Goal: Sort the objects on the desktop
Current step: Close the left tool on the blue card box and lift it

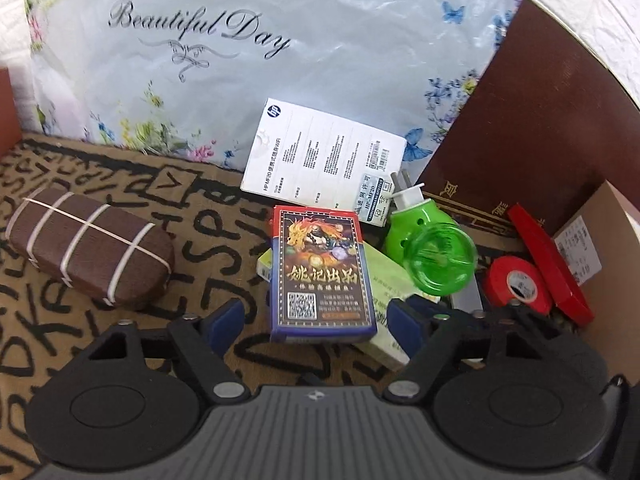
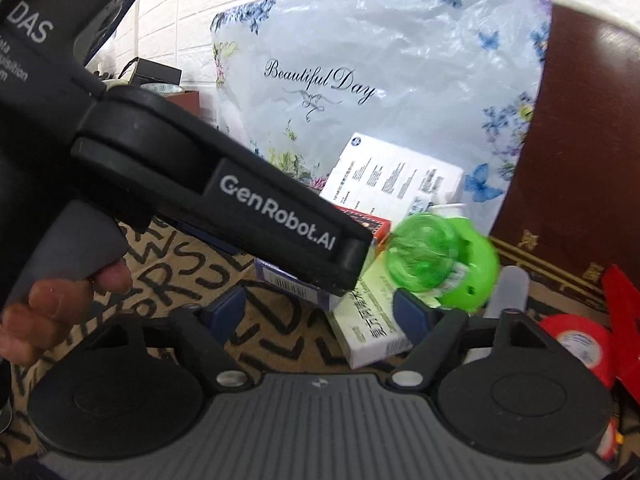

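A blue and red card box (image 1: 324, 272) lies on a pale green box (image 1: 384, 280) in the pile. My left gripper (image 1: 316, 316) is open, its blue pads on either side of the card box's near end, not touching. A green plug-in mosquito repeller (image 1: 432, 252) lies to the right of it, next to a red tape roll (image 1: 516, 286) and a white HP box (image 1: 324, 160). In the right wrist view my right gripper (image 2: 320, 312) is open and empty above the pale green box (image 2: 368, 320), with the repeller (image 2: 440, 264) just ahead and the left gripper's body (image 2: 224, 196) crossing in front.
A brown glasses case (image 1: 88, 248) bound with rubber bands lies left on the lettered cloth (image 1: 120, 340). A floral plastic bag (image 1: 256, 52) stands behind. A dark brown box (image 1: 540, 132), a red box (image 1: 548, 264) and a cardboard box (image 1: 600, 280) are on the right.
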{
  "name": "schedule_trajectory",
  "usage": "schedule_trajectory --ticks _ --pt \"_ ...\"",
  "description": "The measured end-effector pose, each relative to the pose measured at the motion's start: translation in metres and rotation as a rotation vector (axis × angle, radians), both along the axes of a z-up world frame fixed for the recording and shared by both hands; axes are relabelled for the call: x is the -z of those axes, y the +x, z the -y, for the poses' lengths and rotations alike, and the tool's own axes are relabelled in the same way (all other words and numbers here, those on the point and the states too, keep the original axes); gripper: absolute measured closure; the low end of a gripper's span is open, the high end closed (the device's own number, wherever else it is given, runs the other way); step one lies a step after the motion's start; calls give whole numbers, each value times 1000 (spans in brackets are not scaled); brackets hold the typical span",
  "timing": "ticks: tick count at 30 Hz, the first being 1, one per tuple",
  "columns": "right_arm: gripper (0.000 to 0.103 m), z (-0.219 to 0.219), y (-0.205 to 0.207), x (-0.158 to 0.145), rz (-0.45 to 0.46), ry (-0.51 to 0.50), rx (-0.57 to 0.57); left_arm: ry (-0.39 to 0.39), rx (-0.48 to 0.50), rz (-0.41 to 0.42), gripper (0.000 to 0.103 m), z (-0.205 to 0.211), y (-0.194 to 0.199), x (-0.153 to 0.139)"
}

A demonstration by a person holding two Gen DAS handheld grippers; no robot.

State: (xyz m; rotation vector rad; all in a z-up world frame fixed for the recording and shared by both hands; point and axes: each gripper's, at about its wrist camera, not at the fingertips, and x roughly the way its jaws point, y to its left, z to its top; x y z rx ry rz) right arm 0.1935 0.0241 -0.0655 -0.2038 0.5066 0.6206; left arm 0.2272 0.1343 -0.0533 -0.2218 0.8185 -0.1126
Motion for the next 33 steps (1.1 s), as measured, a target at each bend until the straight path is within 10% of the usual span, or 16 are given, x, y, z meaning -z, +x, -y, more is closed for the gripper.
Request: schedule_trajectory --ticks 9,33 --pt "50 -8 10 5 28 -12 -25 -25 4 -3 40 4 8 14" --pt "52 25 -83 -23 17 19 -41 10 2 0 40 40 -83 -15"
